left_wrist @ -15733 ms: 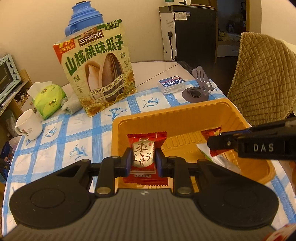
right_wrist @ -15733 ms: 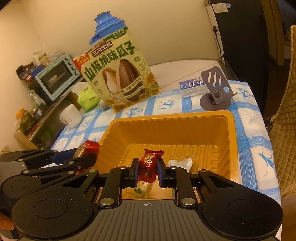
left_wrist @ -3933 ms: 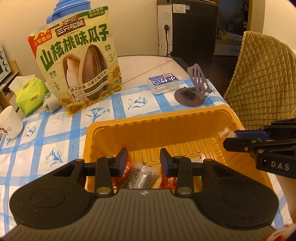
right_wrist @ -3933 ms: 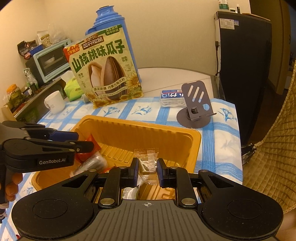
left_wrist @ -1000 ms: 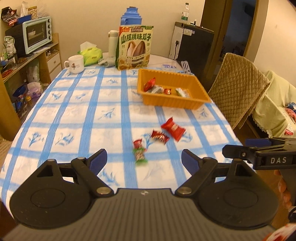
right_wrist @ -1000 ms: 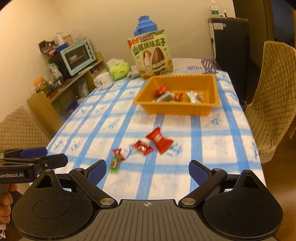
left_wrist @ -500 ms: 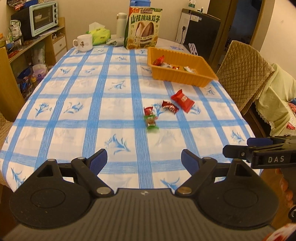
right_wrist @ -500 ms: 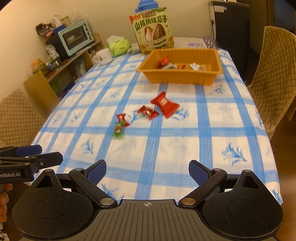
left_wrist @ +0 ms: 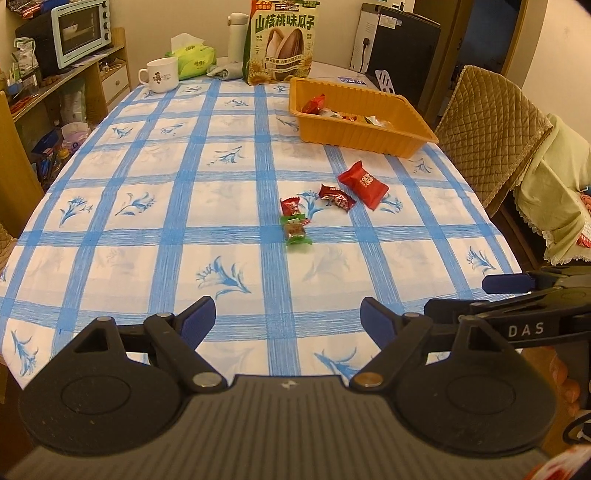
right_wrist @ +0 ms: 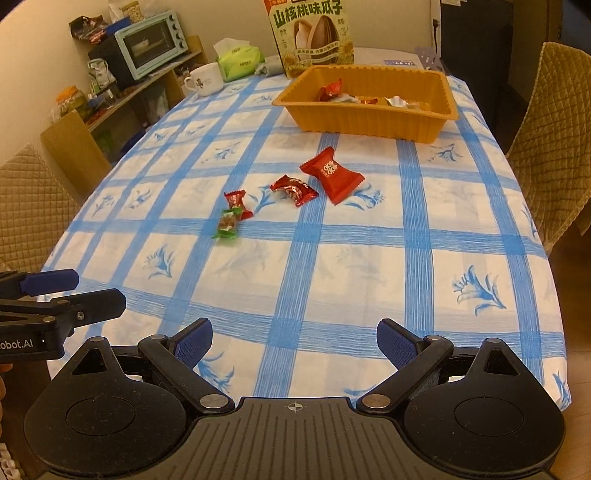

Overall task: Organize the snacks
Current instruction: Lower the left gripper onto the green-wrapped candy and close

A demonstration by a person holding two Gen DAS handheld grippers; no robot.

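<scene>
Hovering over the near edge of the worktop (left_wrist: 110, 206), w/ its blue-checked cloth, both tools sit wide w/ nothing between the pads. Left tool (left_wrist: 287, 319): jaws spread but closing a bit, only cloth showing in the gap. Right tool (right_wrist: 294, 341): jaws spread wide, also empty; it also shows at the right edge of the left cam, and the left tool pokes in at the left edge of the right cam.

Four loose snacks lie mid-worktop, well apart from both tools. Large red packet (left_wrist: 363, 184) is farthest right, nearest the tray. Just left of it, a small dark-red candy (left_wrist: 336, 197). Further left, a small red candy (left_wrist: 290, 206), and touching its near end a green-wrapped candy (left_wrist: 295, 232), the closest of the lot to the tools.

Orange tray (left_wrist: 354, 131) stands at the far right of the worktop, holding several wrapped snacks, incl. a red one leaning at its left end; the rest too small to tell apart. Behind the tray, a tall sunflower-seed bag (left_wrist: 282, 40) stands upright. Far left: white mug (left_wrist: 160, 75), green tissue pack (left_wrist: 194, 61), white flask (left_wrist: 236, 35). Toaster oven (left_wrist: 79, 31) sits on a shelf left of the worktop. Quilted chair (left_wrist: 491, 122) at the right side.
</scene>
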